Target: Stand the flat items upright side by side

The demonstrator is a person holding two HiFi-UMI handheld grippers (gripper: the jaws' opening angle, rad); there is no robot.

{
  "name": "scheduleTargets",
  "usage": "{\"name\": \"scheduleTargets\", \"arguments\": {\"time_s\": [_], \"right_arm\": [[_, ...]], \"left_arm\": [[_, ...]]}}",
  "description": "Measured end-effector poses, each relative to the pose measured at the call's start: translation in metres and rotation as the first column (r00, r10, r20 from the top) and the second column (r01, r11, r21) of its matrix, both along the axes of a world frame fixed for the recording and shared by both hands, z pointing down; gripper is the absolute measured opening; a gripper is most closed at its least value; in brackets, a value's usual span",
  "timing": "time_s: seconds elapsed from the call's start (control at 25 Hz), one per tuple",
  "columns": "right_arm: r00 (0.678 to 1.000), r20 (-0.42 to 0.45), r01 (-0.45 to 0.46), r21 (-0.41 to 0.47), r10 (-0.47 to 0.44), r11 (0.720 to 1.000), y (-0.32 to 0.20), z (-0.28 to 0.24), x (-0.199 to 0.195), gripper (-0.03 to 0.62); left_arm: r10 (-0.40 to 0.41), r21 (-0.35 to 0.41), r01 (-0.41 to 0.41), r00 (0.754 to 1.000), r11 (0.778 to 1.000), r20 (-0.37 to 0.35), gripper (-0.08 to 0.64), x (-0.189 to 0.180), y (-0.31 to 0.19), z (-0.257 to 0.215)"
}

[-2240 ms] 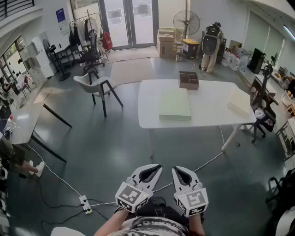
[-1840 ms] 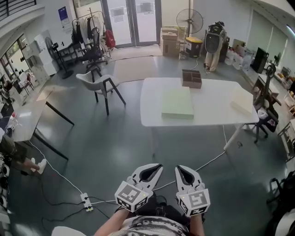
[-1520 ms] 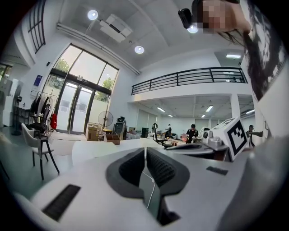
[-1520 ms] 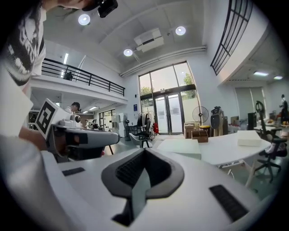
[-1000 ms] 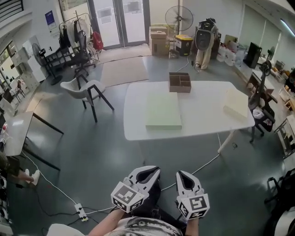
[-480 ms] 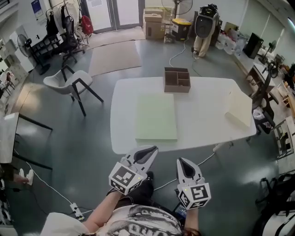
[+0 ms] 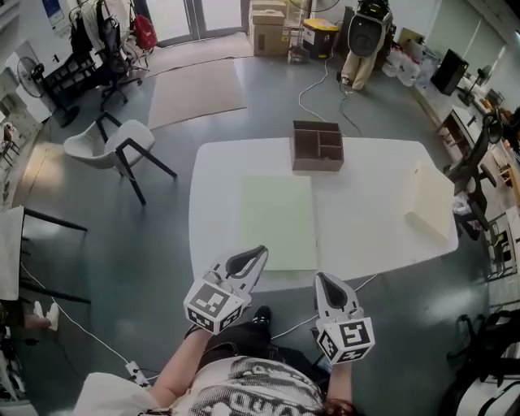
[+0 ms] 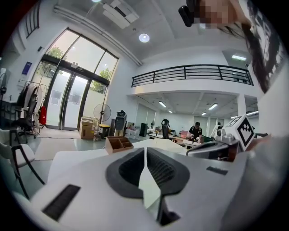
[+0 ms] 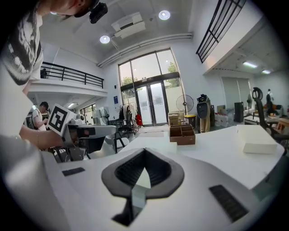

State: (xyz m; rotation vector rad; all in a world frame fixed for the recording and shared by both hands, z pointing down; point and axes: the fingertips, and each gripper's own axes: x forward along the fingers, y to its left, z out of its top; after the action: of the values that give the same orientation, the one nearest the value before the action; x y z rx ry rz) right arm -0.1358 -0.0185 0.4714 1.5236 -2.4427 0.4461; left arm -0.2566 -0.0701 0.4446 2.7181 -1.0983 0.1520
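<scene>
A large pale green flat board (image 7: pixel 276 221) lies on the white table (image 7: pixel 366 175). A cream flat item (image 7: pixel 430 201) lies at the table's right end; the right gripper view shows it as a thick slab (image 9: pixel 256 140). A brown wooden divider box (image 7: pixel 318 146) stands at the far edge, also in the left gripper view (image 8: pixel 118 144) and the right gripper view (image 9: pixel 182 134). My left gripper (image 7: pixel 259 253) hangs shut and empty over the near edge beside the green board. My right gripper (image 7: pixel 322 279) is shut and empty just short of the edge.
A white chair (image 7: pixel 114 142) stands left of the table. A black office chair (image 7: pixel 471 166) is at the right end. Cables (image 7: pixel 325 97) run over the grey floor, and a power strip (image 7: pixel 134 374) lies near the person's feet. Cardboard boxes (image 7: pixel 272 16) stand at the back.
The person has walked up to the table, which now fills the middle of the head view. Both grippers have come forward to its near edge and stayed shut.
</scene>
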Motion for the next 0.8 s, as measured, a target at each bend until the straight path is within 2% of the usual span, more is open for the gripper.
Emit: {"name": "scheduleTargets", "arguments": {"time_s": [0.32,0.56,0.64,0.72,0.8], "right_arm": [[1.0,-0.008,-0.01,-0.036,0.01,0.999,-0.018,0.01,-0.001,0.0],[0.999,0.048,0.0,-0.116,0.005,0.993,-0.034,0.038,0.009,0.035],[0.997,0.074,0.016,-0.162,-0.005,0.987,-0.044,0.055,0.013,0.075],[0.995,0.097,0.033,-0.223,-0.011,0.974,-0.052,0.079,0.018,0.149],[0.994,0.105,0.04,-0.281,-0.011,0.959,-0.059,0.103,0.025,0.207]], "left_arm": [[-0.031,-0.058,0.031,1.0,0.998,0.001,0.021,-0.013,-0.019,0.014],[-0.086,-0.106,0.086,0.996,0.991,-0.001,0.023,-0.026,-0.027,0.03],[-0.115,-0.121,0.117,0.993,0.986,0.021,0.027,-0.033,-0.032,0.039],[-0.135,-0.147,0.14,0.99,0.979,0.043,0.047,-0.038,-0.038,0.053],[-0.139,-0.174,0.149,0.988,0.973,0.066,0.119,-0.04,-0.045,0.065]]}}
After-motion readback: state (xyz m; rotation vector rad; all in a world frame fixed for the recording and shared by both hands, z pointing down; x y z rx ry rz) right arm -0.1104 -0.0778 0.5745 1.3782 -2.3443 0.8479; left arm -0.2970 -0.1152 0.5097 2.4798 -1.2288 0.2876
